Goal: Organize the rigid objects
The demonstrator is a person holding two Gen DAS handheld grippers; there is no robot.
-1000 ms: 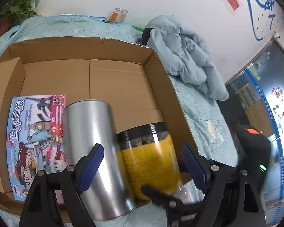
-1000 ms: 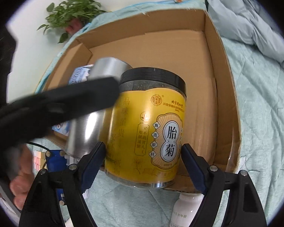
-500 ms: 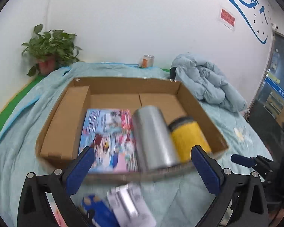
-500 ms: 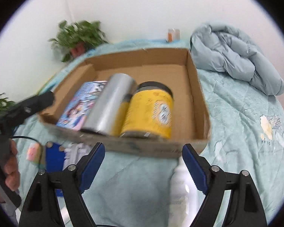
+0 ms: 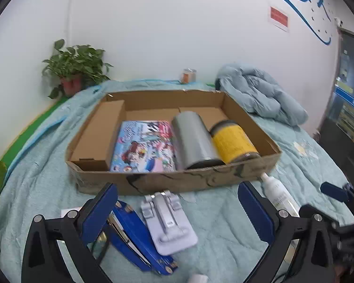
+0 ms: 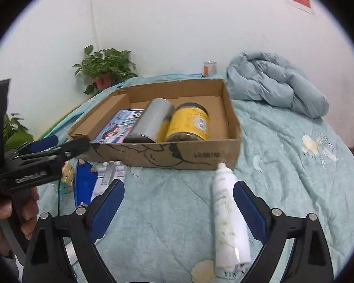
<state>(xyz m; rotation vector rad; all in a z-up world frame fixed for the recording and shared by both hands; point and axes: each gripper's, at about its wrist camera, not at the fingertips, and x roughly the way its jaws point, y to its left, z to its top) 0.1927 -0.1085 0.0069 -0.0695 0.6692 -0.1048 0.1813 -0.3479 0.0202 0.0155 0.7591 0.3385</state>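
Now your cardboard box (image 5: 200, 181) holds a picture book (image 5: 144, 146), a silver can (image 5: 193, 139) and a yellow jar (image 5: 233, 141) lying side by side; left gripper (image 5: 177, 214) fingers released, right gripper (image 6: 178, 208) fingers opening, empty.

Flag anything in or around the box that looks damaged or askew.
The box has a crumpled front wall with dark creases, and its back rim is torn and ragged. The silver can and yellow jar lie on their sides inside. Nothing has spilled.
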